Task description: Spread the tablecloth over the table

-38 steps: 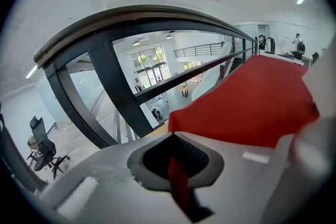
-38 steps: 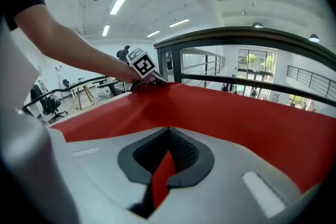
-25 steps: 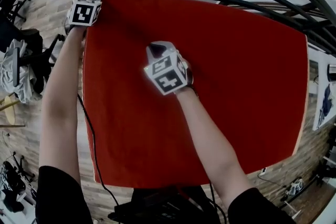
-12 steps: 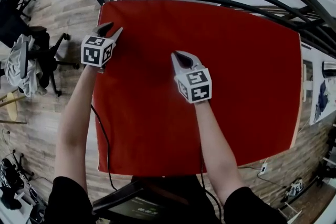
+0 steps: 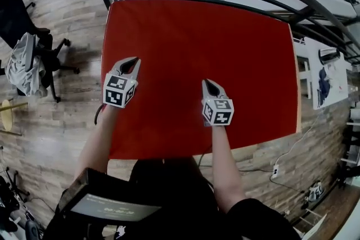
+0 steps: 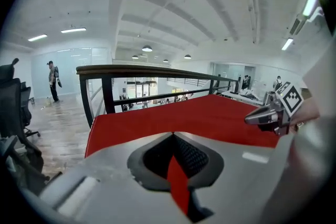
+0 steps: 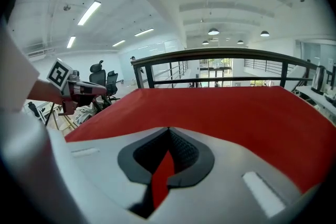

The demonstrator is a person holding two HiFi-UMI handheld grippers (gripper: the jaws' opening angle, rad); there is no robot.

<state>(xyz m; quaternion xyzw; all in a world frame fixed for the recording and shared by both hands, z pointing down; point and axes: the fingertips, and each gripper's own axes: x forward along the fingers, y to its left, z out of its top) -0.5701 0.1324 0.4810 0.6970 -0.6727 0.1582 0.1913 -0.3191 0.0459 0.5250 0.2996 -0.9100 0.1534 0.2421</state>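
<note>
**Where the cloth lies flat, I grip nothing**

Because the red rectangular fabric tablecloth (image 5: 214,48) hides the table smoothly to every edge, I judge spreading done. The left gripper (image 5: 130,63), its jaws just closed on nothing, and the right gripper (image 5: 209,85), jaws together and empty, hover above its near side.

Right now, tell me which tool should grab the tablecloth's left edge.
Left. The left tool, jaws just closed on nothing, hovers just inside the tablecloth's left edge; the right tool, also shut, sits nearer the middle. Left likely has the shorter reach.
</note>
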